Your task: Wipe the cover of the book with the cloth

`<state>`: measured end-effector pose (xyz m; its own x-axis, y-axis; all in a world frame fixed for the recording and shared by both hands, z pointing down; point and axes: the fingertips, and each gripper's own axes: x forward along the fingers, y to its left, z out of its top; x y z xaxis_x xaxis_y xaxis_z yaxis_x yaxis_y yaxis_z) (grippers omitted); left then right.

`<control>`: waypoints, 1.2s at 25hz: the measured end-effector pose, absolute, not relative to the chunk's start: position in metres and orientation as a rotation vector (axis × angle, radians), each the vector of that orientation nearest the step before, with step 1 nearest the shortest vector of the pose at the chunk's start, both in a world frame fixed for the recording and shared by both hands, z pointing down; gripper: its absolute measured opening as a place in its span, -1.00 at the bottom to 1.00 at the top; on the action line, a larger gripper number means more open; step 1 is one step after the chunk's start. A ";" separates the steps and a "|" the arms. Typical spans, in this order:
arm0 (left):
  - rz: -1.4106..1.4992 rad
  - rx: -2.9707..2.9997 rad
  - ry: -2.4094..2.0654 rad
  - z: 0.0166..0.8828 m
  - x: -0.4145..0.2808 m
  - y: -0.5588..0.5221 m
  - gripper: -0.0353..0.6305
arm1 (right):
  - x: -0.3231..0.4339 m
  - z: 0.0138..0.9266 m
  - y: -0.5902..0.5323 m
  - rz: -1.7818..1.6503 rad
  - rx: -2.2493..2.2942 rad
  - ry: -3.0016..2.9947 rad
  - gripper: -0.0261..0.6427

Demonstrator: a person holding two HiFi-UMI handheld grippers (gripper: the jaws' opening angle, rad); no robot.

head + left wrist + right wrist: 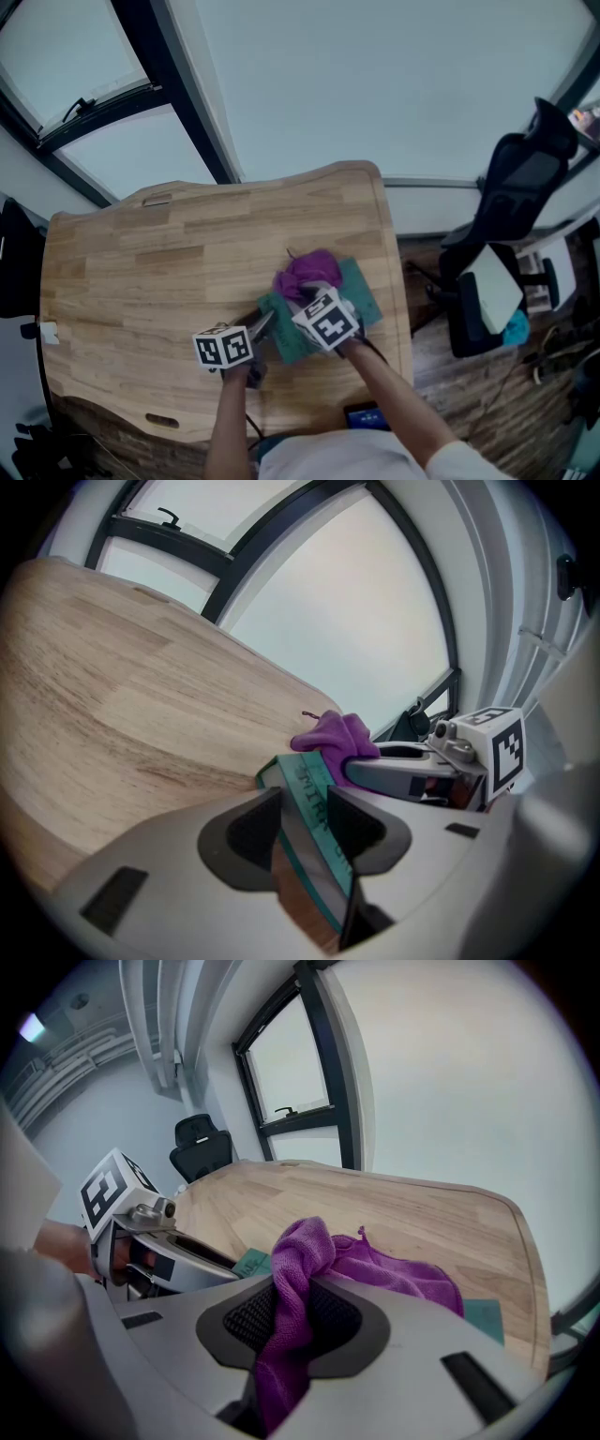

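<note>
Head view shows us an office chair off the right edge of the wooden table, well apart from our work. The purple cloth and our right gripper, clenched on that cloth, hide much of the teal book. The book lies on the table's near right part, its long axis slanting from near-left to far-right. Our left gripper clamps its near-left edge.

Plenty of bare bench to swing through on the left and along the far edge. Front right is the crowded bit: the book lies there with the cloth heaped on it (left claw clamped on its near edge, right claw pinching the cloth, the two nearly side by side). An office chair stands off the bench's right edge.
</note>
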<state>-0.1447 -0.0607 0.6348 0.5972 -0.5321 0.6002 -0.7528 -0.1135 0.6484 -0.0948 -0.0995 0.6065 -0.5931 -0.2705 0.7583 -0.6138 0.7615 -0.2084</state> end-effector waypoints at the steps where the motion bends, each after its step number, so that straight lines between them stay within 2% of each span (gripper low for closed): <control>1: 0.265 1.782 -1.051 0.635 -0.145 -0.061 -0.42 | -0.097 0.606 -0.099 0.593 0.652 -2.219 -0.70; 30: 0.266 1.782 -1.056 0.637 -0.146 -0.061 -0.42 | -0.123 0.607 -0.080 0.575 0.583 -2.224 -0.70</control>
<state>-0.1461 -0.0605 0.6366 0.5937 -0.5344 0.6016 -0.7554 -0.1126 0.6455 -0.1226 -0.0795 0.6074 -0.6126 -0.2270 0.7571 -0.5654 0.7951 -0.2192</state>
